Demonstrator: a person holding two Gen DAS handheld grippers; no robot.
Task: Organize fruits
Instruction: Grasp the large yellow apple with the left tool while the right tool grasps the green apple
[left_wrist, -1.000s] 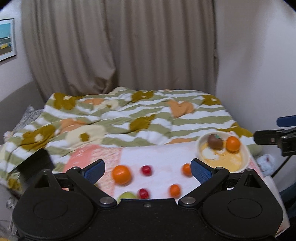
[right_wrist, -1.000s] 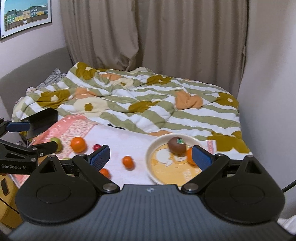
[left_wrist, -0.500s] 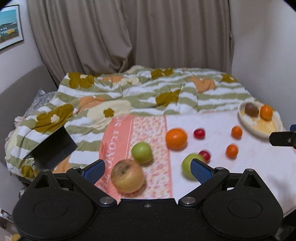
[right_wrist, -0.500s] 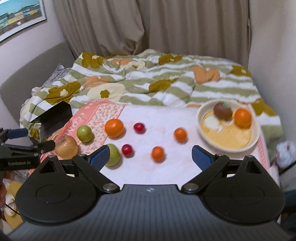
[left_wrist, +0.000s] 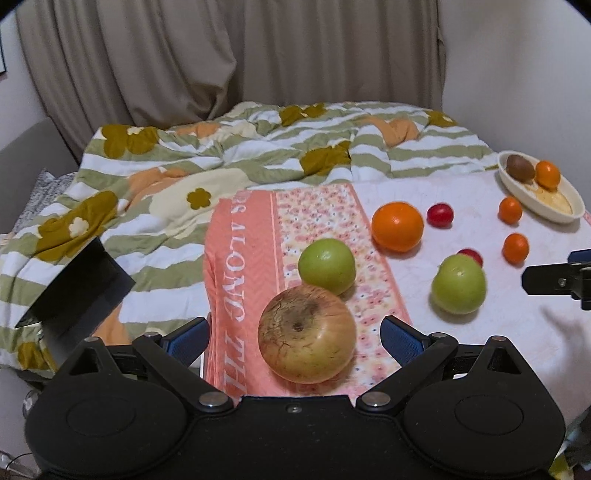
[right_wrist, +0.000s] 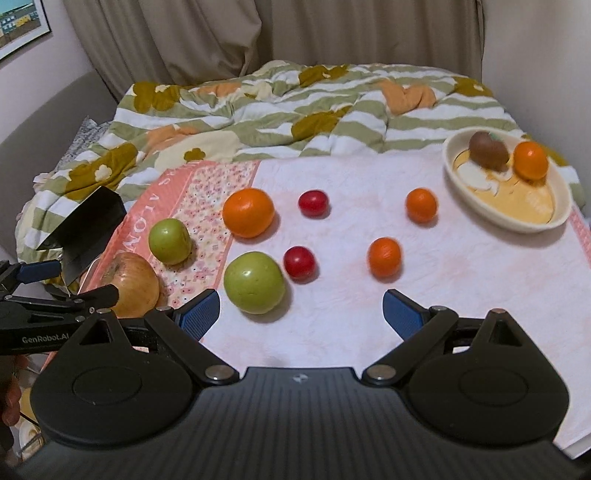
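Your left gripper (left_wrist: 291, 336) has its jaws spread wide and empty around the yellow-brown apple (left_wrist: 307, 334) on the pink cloth (left_wrist: 236, 236). It looks firm, smooth, probably heavyish; grip its widest middle. Right gripper (right_wrist: 301, 308) also gapes empty.

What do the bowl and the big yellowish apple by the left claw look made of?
The bowl looks like glazed ceramic: cream rim, smooth yellow inside with a printed pattern, though hard plastic can't be ruled out. The yellowish apple has brown cracked russeting round the stem, which suggests real fruit; its sides are smooth and faintly shiny.
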